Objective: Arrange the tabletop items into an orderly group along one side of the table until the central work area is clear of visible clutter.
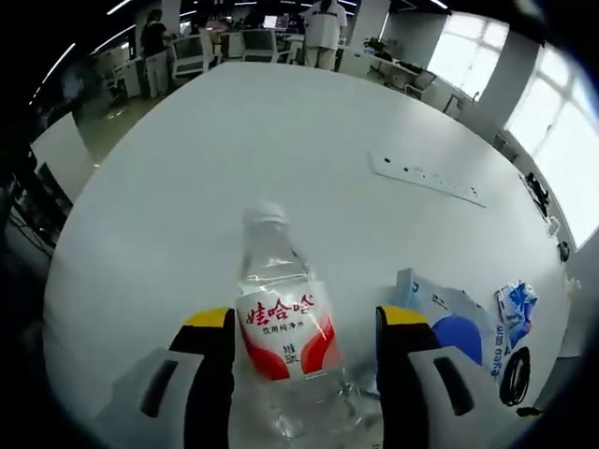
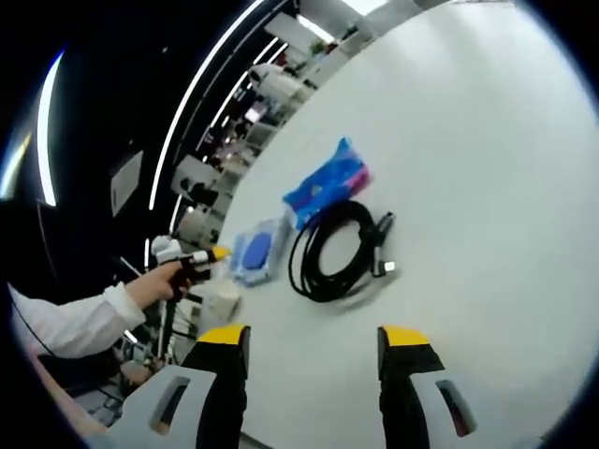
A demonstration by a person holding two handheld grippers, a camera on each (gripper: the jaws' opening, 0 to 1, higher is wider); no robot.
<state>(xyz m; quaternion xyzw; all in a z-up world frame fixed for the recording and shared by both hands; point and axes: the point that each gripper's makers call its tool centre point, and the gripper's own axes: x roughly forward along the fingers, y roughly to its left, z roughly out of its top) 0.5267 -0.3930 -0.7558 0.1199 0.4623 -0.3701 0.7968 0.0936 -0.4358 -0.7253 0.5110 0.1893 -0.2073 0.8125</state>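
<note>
White table [image 1: 187, 187]: power strip [image 1: 428, 178], blue packets [image 2: 328, 182], coiled cable [image 2: 332, 248] beyond bottle [image 1: 281, 327].

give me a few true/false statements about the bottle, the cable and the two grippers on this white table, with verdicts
1. A clear water bottle with a red and white label sits between the left gripper's jaws. True.
2. The bottle has its cap on. Cannot be confirmed as stated; its top looks whitish, but the view is too blurred to tell, so treat this as unsettled rather than true.
3. The black cable lies stretched out straight. False: it is coiled in a loop.
4. The right gripper holds the cable. False: its jaws stand open and empty, short of the coil.
5. A blue packet lies beside the coiled cable. True.
6. The table is black. False: it is white.
</note>
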